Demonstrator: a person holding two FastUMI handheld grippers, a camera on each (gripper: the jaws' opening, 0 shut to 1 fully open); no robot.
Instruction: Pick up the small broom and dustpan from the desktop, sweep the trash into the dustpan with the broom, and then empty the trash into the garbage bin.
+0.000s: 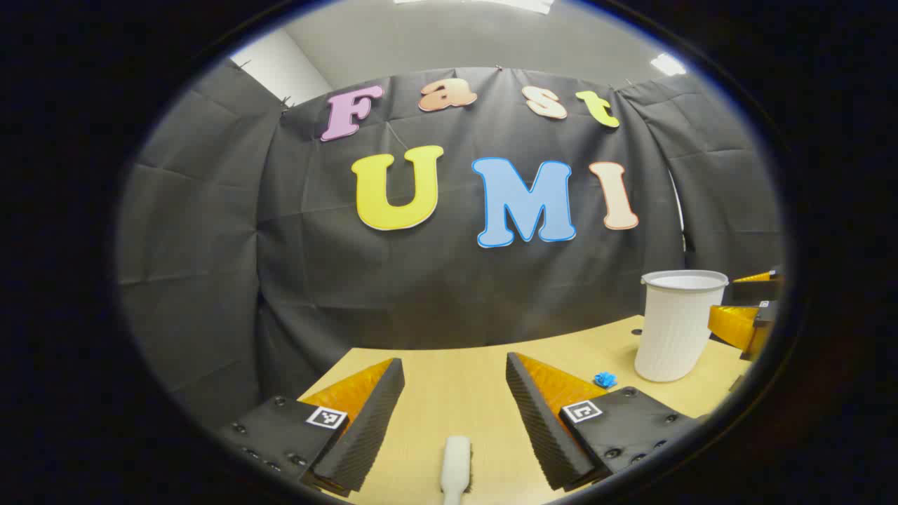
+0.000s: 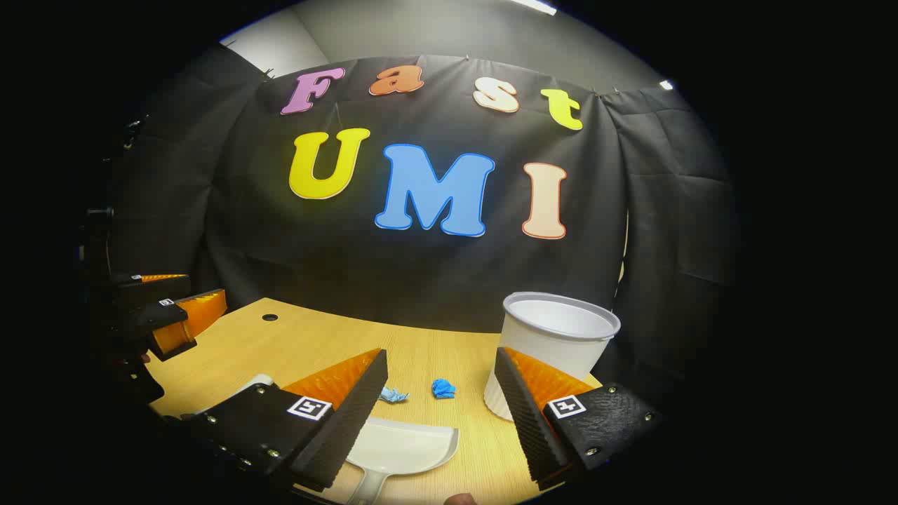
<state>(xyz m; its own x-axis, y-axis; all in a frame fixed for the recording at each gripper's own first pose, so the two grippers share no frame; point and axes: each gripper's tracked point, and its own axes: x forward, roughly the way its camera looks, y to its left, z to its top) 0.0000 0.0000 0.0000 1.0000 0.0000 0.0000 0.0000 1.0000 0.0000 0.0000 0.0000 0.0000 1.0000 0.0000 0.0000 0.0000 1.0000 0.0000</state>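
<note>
Desk (image 2: 309, 344) of pale wood spreads under both my claws, curving along the black cloth wall (image 2: 435, 273) at twelve o'clock. Next in bulk is the white ribbed garbage bin (image 2: 554, 337), standing upright on the desk: in the right gripper view it sits at about four o'clock, partly behind my right claw's far finger, and in the left gripper view it stands at three o'clock near the desk's edge.

My right gripper (image 2: 438, 407) hangs released, its two fingers spread wide and grasping nothing. Between and below them, at six o'clock, lies the white dustpan (image 2: 403, 449), flat on the wood with its handle running toward me; I cannot tell whether either finger touches it. My left gripper (image 1: 454, 410) is likewise released, fingers well apart. The white handle of the small broom (image 1: 456, 466) lies on the desk at six o'clock in the left gripper view, in the gap between those fingers but not pinched by them.

Smallest is the trash: a crumpled blue scrap (image 2: 443, 388) lies near the bin's foot, and a paler blue scrap (image 2: 394, 395) sits just beside my right claw's near finger, beyond the dustpan's lip. In the left gripper view a blue scrap shows at four o'clock, between my finger and the bin.
</note>
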